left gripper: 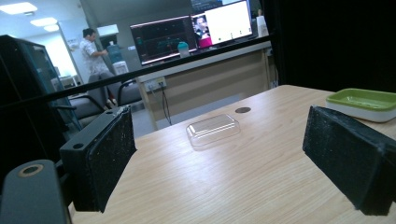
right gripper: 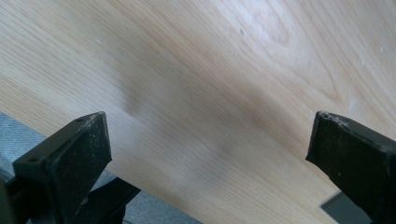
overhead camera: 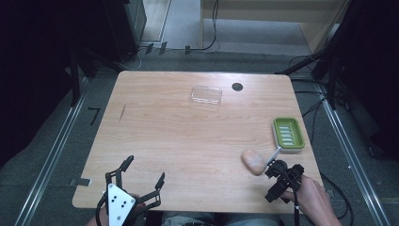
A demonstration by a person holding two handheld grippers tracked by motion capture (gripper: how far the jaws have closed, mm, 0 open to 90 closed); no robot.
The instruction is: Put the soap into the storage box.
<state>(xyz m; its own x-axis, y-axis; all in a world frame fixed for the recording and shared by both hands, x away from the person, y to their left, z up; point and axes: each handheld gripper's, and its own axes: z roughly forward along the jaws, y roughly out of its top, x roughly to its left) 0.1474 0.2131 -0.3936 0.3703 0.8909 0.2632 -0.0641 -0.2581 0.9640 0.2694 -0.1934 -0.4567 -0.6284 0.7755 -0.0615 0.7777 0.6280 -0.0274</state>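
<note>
— Left gripper (overhead camera: 141, 181) sits at the near edge, jaws spread wide, holding nothing; right gripper (overhead camera: 282, 176) also gapes empty over bare wood.
— Target?
— My guess, the tan soap bar (overhead camera: 253, 161); it lies just beside the right gripper, toward the table's (overhead camera: 179, 136) middle; green soap dish (overhead camera: 288, 134) sits just beyond; right hand (overhead camera: 313, 193) is far nearer.

Spread tongs (left gripper: 243, 158) frame a clear lid (left gripper: 213, 129) on the table (left gripper: 224, 182).
</note>
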